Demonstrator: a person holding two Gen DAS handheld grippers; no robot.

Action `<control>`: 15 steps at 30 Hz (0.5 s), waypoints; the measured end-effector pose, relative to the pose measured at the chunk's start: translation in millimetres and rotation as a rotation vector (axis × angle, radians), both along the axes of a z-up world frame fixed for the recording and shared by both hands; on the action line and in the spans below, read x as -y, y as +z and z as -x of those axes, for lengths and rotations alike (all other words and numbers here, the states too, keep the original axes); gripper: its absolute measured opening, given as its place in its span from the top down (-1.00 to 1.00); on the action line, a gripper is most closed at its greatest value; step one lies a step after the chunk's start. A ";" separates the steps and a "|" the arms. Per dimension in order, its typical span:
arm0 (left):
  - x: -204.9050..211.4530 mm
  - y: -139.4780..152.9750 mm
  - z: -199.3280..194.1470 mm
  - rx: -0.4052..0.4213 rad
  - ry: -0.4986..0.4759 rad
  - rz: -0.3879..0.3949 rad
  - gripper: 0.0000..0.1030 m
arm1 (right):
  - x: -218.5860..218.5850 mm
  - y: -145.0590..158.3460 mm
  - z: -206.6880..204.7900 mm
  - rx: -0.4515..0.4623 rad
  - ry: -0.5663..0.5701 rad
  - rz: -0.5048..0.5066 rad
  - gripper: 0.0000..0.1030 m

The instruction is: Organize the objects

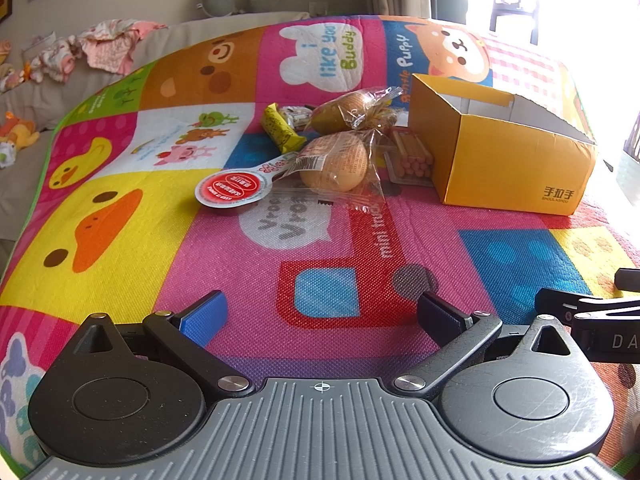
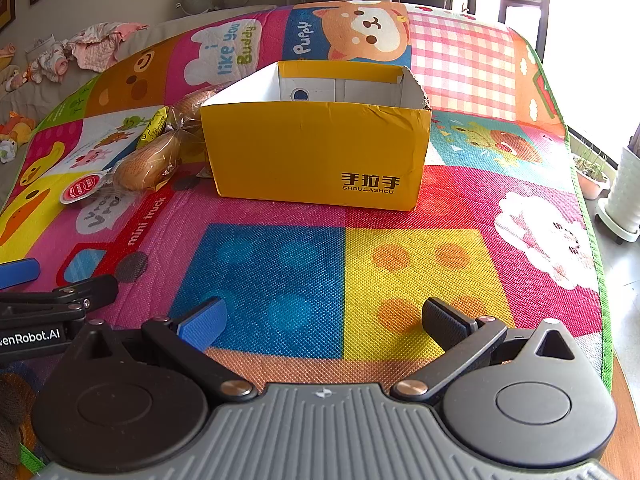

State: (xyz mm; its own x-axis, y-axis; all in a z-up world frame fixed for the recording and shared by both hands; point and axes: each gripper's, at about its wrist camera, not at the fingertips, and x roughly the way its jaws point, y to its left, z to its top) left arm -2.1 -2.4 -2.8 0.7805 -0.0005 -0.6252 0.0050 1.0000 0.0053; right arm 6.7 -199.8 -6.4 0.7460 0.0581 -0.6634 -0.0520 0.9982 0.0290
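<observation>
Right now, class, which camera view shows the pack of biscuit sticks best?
The left wrist view: the biscuit sticks lie in plain sight beside the yellow box. In the right wrist view that box stands in front and hides them.

The left gripper [image 1: 320, 316] hangs over a bright cartoon play mat [image 1: 140, 216], jaws wide apart and holding nothing. Farther off, an open yellow cardboard box [image 1: 508, 160] sits on the mat. Just beside it lie two clear-wrapped bread rolls [image 1: 336, 160] and a round red-lidded cup [image 1: 230, 190].
</observation>
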 end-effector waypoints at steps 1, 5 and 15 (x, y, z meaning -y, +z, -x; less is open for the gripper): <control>0.1 0.1 0.1 0.000 0.000 0.001 -1.00 | -0.1 0.0 0.0 0.000 0.000 0.000 -1.00; 0.6 0.5 0.7 0.000 0.000 0.002 -1.00 | -0.3 -0.1 0.0 0.000 0.000 -0.001 -1.00; 3.5 2.0 1.2 -0.002 0.004 -0.004 -1.00 | -0.6 1.1 0.0 -0.001 -0.001 0.006 -1.00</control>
